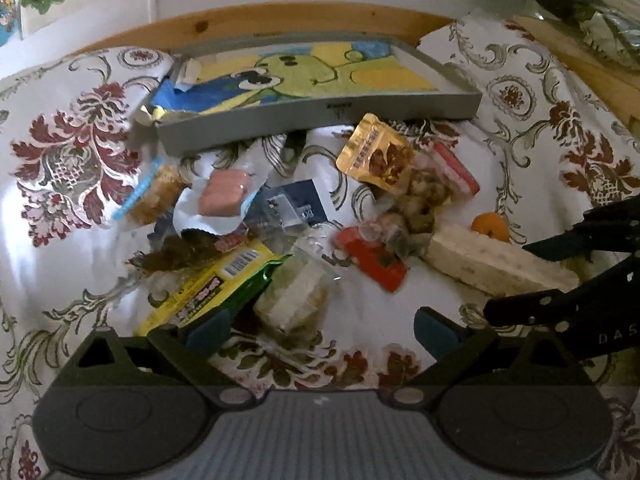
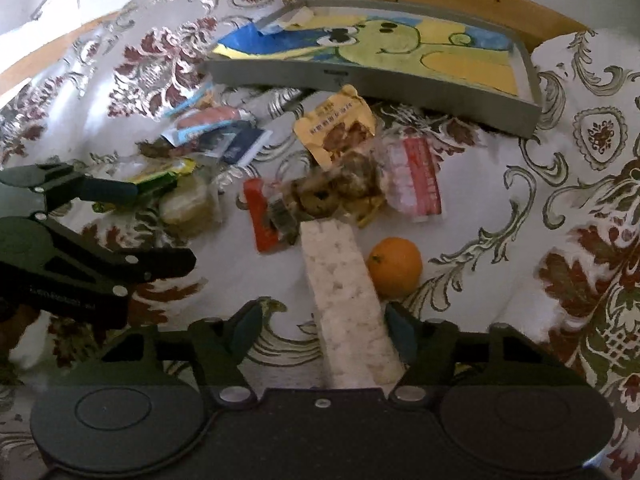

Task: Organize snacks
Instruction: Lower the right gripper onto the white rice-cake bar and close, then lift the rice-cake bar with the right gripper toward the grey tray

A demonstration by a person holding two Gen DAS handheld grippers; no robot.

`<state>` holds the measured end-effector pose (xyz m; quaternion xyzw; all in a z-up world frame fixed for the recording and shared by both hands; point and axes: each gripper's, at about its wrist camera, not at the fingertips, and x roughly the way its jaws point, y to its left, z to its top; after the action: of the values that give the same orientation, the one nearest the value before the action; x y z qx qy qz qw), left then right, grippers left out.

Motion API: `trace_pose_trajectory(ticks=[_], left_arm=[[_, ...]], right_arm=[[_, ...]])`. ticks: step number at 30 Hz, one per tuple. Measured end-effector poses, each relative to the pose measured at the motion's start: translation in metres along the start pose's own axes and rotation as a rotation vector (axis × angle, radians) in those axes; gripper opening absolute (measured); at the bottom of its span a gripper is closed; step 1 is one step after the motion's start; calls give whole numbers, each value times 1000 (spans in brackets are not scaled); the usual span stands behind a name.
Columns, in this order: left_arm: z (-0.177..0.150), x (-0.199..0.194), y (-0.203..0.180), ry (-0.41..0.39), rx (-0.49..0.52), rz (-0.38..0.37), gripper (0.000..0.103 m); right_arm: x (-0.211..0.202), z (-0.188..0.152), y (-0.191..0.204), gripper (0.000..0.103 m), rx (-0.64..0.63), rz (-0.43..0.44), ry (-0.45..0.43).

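Note:
A heap of snack packets lies on the flowered cloth in front of a grey tray [image 1: 320, 114] with a cartoon picture inside. My left gripper [image 1: 320, 332] is open. A clear-wrapped pale cracker pack [image 1: 296, 300] sits just ahead between its fingers, and a yellow-green packet [image 1: 212, 292] touches the left finger. My right gripper [image 2: 322, 330] is open around the near end of a long white puffed-rice bar [image 2: 348, 300], which lies close to its right finger. An orange [image 2: 395, 266] rests just right of the bar. The tray [image 2: 360, 84] holds only some wrappers in its left corner.
The pile also holds a gold pouch [image 1: 376, 156], a pink-filled wrapper [image 1: 224, 198], a red packet [image 1: 372, 258], a dark blue sachet [image 1: 292, 204] and a clear bag of brown snacks [image 2: 340, 188]. A wooden rail [image 1: 300, 20] runs behind the tray. The left gripper [image 2: 148, 226] shows at the left.

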<state>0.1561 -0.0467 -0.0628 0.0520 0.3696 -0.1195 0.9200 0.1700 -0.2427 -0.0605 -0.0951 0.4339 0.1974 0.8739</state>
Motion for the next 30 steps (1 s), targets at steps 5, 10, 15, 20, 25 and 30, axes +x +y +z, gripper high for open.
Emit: trace_pose_trajectory(ticks=[5, 10, 15, 20, 25, 30], left_arm=[[2, 10, 0, 28, -4, -1, 98], [3, 18, 13, 58, -107, 34, 97], [10, 23, 25, 68, -289, 45, 97], [17, 29, 30, 72, -442, 73, 97], [21, 35, 28, 109, -503, 150, 88], [24, 37, 33, 109, -559, 165, 78]], right_arm=[[8, 3, -4, 43, 31, 0, 15], [12, 3, -3, 37, 43, 36, 14], [12, 4, -2, 36, 51, 57, 4], [15, 2, -2, 36, 65, 78, -12], [17, 3, 1, 36, 79, 106, -32], [20, 3, 4, 36, 71, 109, -49]])
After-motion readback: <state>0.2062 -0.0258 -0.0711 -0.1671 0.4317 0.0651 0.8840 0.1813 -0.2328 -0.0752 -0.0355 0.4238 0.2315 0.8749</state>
